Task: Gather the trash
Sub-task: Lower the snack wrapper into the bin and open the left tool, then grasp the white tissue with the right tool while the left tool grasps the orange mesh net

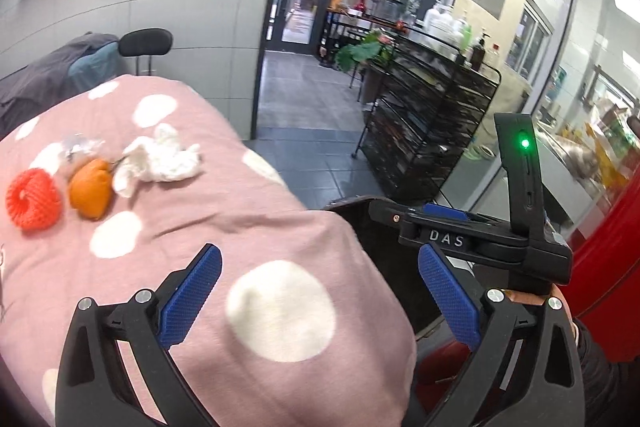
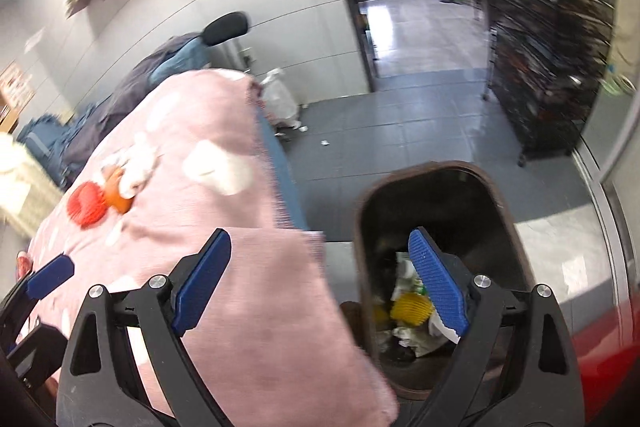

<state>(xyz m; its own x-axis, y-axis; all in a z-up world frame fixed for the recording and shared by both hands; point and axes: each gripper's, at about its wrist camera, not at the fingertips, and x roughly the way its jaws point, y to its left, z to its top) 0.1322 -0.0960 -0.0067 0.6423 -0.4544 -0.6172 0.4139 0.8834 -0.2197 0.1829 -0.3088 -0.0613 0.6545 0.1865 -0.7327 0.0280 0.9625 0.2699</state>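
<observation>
The blanket is soft matt pink cloth with white dots. On it lie a red foam net, a dull orange peel and crumpled white tissue. The left gripper is matt black plastic with ribbed blue pads and shiny metal screws. The bin looks smooth and dark. The floor tiles are grey with a slight sheen.

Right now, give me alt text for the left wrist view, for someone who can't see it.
The open left gripper hovers empty over a pink polka-dot blanket. Farther back on it lie a red foam net, an orange peel and crumpled white tissue. The right gripper shows at right.
</observation>
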